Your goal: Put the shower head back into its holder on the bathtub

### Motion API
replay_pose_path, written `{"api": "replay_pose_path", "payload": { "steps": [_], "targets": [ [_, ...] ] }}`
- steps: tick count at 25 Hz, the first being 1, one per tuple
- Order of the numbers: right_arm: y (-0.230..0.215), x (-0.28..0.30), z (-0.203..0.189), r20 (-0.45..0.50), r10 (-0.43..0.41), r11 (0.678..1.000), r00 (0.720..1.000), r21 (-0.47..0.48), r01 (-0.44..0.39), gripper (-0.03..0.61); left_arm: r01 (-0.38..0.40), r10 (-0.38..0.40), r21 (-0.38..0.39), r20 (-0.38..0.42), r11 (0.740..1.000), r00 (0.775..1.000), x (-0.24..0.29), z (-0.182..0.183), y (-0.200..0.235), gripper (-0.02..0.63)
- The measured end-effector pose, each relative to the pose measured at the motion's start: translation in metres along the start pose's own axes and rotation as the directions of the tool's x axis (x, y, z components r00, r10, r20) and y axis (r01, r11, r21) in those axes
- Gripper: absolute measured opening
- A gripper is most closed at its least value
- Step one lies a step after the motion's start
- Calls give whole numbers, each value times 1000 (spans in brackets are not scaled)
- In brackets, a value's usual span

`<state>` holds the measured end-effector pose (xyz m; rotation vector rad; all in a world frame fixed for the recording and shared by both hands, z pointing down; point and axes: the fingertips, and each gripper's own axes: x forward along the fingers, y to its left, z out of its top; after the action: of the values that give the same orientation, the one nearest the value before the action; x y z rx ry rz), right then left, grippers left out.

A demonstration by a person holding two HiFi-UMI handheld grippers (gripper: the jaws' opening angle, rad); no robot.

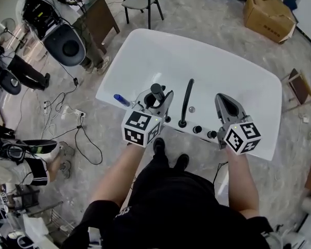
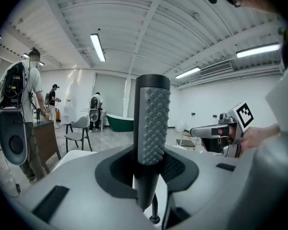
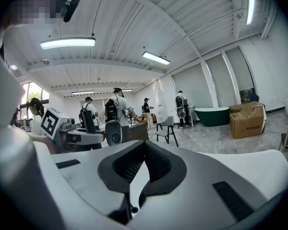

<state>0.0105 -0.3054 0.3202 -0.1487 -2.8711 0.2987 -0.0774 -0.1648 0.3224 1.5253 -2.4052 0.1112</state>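
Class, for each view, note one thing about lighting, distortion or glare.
Head view: even light, sharp, the white bathtub shows little shading. Left gripper view: fisheye curves the ceiling, corners dark, shower head looms large. Right gripper view: same curving, ceiling lamp glares.

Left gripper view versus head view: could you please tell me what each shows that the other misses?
Only the left gripper view: the studded grey face of the dark stick-shaped shower head and a far-off dark green bathtub. Only the head view: the black curved spout and a blue object. Both: the left hand-held gripper clamping that shower head.
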Motion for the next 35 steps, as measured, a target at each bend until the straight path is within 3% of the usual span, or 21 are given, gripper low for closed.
{"api": "replay_pose_path", "payload": {
  "steps": [7, 13, 20, 28, 35],
  "targets": [
    [-10, 32, -24, -79, -29, 999, 996, 26, 31, 14, 32, -37, -58, -77, 998, 996, 32, -53, 28, 120],
    [-22, 60, -73, -134, -40, 995, 990, 86, 52, 14, 38, -52, -92, -156, 995, 986, 64, -114, 53, 120],
    [-46, 70, -140, -219, -42, 989, 975, 127, 71, 14, 34, -60, -133, -197, 991, 979, 95, -172, 53, 120],
    [-39, 73, -177, -262, -19, 989, 965, 137, 57, 14, 35, -70, -156, -229, 987, 971, 106, -229, 51, 121],
    [-50, 56, -207, -302, -45, 982, 952, 163, 99, 14, 13, -54, -158, -257, 987, 965, 111, -264, 51, 121]
  ]
}}
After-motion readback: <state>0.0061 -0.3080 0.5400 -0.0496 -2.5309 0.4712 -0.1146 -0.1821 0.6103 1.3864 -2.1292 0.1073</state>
